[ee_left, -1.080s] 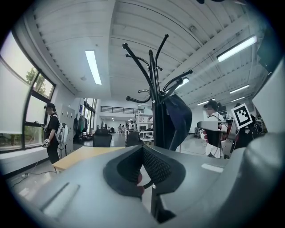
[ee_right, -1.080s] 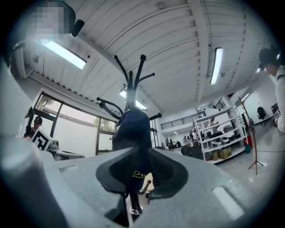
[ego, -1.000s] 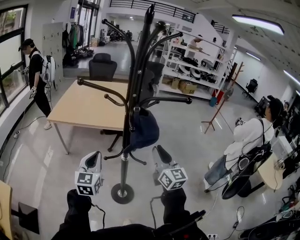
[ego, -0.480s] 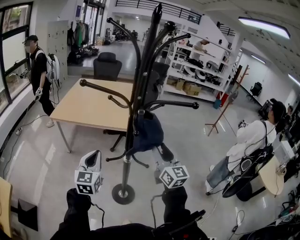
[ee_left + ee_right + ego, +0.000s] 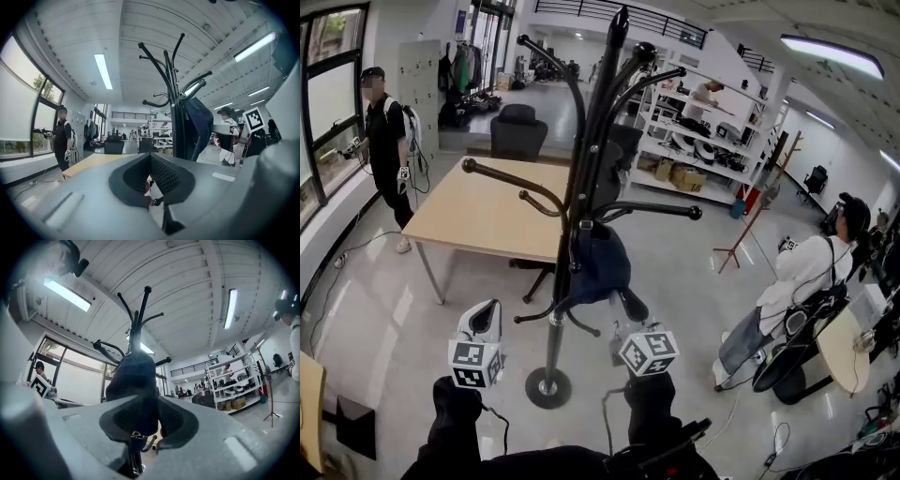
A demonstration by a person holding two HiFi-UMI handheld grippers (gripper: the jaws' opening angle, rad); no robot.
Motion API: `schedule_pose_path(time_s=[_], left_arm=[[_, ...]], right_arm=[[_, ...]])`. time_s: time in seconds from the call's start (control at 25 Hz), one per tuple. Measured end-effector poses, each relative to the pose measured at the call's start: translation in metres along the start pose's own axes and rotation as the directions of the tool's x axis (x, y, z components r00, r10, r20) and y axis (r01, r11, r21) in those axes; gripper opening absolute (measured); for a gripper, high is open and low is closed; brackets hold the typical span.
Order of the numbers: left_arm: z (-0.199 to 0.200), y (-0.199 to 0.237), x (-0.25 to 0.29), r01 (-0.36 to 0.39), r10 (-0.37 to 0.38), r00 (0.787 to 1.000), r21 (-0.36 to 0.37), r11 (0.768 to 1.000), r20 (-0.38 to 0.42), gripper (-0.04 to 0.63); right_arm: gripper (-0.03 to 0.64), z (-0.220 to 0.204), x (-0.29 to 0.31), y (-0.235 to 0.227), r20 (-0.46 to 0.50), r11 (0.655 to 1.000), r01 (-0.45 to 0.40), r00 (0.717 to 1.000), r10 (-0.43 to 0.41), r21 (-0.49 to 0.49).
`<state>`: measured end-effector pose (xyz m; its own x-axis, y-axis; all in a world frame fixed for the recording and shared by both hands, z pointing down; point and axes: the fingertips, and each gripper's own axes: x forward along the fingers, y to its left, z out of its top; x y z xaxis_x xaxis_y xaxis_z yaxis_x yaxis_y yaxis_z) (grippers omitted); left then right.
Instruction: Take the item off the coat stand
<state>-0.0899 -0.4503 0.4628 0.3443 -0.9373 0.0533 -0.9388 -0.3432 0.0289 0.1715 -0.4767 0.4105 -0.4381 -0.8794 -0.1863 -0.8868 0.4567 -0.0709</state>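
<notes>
Nearest the camera, two black-sleeved forearms reach forward side by side, each holding a grey plastic tool with a marker cube on top. The left claw [image 5: 490, 309] is raised and points up past the stand's left side; its ribbed black pads stand apart with nothing between them. The right claw [image 5: 150, 416] tilts up and inward under the dark blue cloth item [image 5: 598, 264], jaws spread, the cloth's lower end lying between the pads against the left one, with a gap to the right one.

The item is soft, rounded and pouch-like, with small yellow lettering near its bottom edge. It hangs from a lower hook, close against the pole of the coat stand [image 5: 581, 169]. The stand is glossy black metal with curved, ball-tipped arms and a round base [image 5: 547, 386] on a shiny pale floor.

Behind it is a light wooden tabletop [image 5: 478, 211] on thin metal legs. Farther off are white shelving [image 5: 694, 131] and a standing person [image 5: 389, 141] by the windows.
</notes>
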Motion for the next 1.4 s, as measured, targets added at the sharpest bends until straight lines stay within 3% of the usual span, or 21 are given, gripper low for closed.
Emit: schedule_pose_path(time_s=[0.2, 0.4, 0.88, 1.4], left_arm=[[0.000, 0.004, -0.001, -0.013, 0.013, 1.000, 0.021, 1.000, 0.023, 0.002], [-0.001, -0.005, -0.006, 0.013, -0.013, 1.000, -0.003, 1.000, -0.010, 0.002], [0.002, -0.001, -0.012, 0.004, -0.004, 1.000, -0.008, 1.000, 0.026, 0.002], [-0.001, 0.002, -0.022, 0.004, -0.004, 1.000, -0.018, 1.000, 0.019, 0.002]], right_arm=[[0.080, 0.001, -0.003, 0.003, -0.005, 1.000, 0.000, 1.000, 0.000, -0.005], [0.067, 0.002, -0.005, 0.005, -0.013, 1.000, 0.000, 1.000, 0.000, -0.014], [0.021, 0.005, -0.010, 0.008, -0.022, 1.000, 0.019, 1.000, -0.019, -0.017], [0.014, 0.017, -0.016, 0.010, -0.022, 0.999, 0.033, 0.999, -0.034, -0.044]])
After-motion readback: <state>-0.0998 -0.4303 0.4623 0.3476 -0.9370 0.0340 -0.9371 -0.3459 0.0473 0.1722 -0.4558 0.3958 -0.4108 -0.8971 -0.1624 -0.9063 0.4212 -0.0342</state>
